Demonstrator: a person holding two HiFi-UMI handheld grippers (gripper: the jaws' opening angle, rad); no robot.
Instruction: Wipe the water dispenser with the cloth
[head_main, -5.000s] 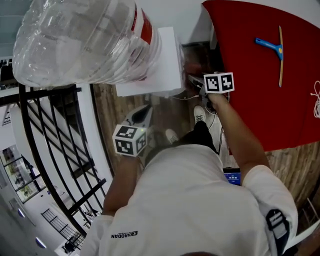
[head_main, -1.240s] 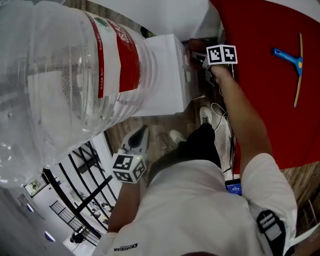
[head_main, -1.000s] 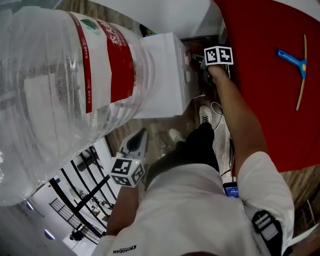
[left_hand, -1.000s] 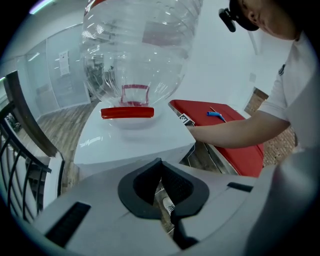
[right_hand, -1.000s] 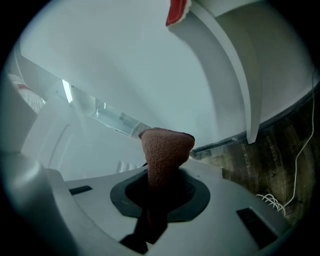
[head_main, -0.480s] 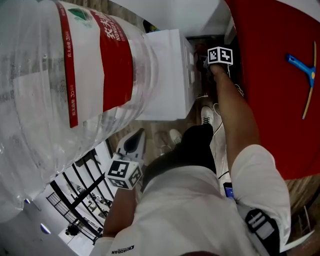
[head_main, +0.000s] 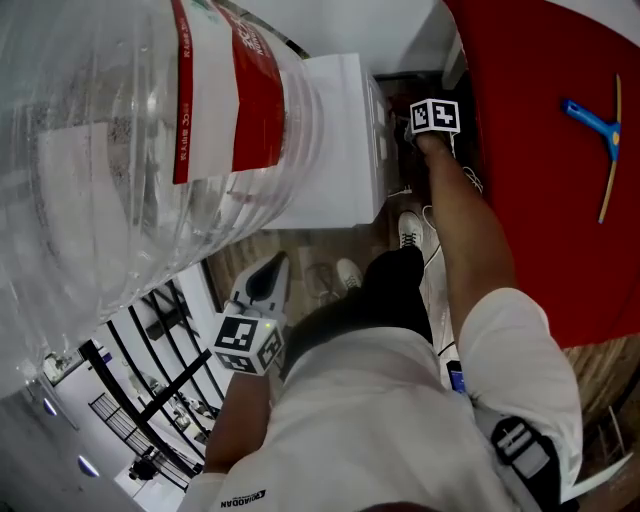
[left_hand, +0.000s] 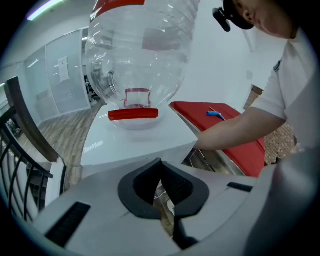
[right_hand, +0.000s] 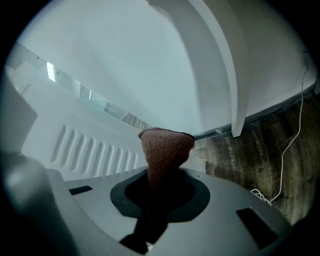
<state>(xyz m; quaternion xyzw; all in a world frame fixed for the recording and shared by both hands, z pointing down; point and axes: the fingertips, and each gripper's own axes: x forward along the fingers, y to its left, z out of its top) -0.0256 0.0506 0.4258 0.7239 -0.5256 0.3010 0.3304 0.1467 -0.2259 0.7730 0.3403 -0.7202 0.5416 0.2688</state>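
Observation:
The white water dispenser (head_main: 340, 140) carries a large clear bottle (head_main: 130, 150) with a red label. My right gripper (head_main: 405, 125) reaches down along the dispenser's far side, shut on a reddish-brown cloth (right_hand: 165, 147). In the right gripper view the cloth's folded tip sticks out of the right gripper (right_hand: 162, 175) and rests against the white panel with vent slots (right_hand: 90, 150). My left gripper (head_main: 268, 283) hangs low beside the person's hip, shut with nothing in it. The left gripper view shows the left gripper (left_hand: 161, 169) pointing at the dispenser top (left_hand: 135, 140) from a distance.
A red surface (head_main: 530, 150) with a blue squeegee (head_main: 592, 115) lies to the right. A black railing (head_main: 150, 400) runs at lower left. Cables (right_hand: 295, 145) trail over the wooden floor (right_hand: 260, 160) beside the dispenser. The person's shoes (head_main: 405, 230) stand close to its base.
The right gripper with the cloth has stayed at the dispenser's far side, shifting only slightly along it. The head camera has swung, so the bottle fills more of the view. The left gripper has barely moved.

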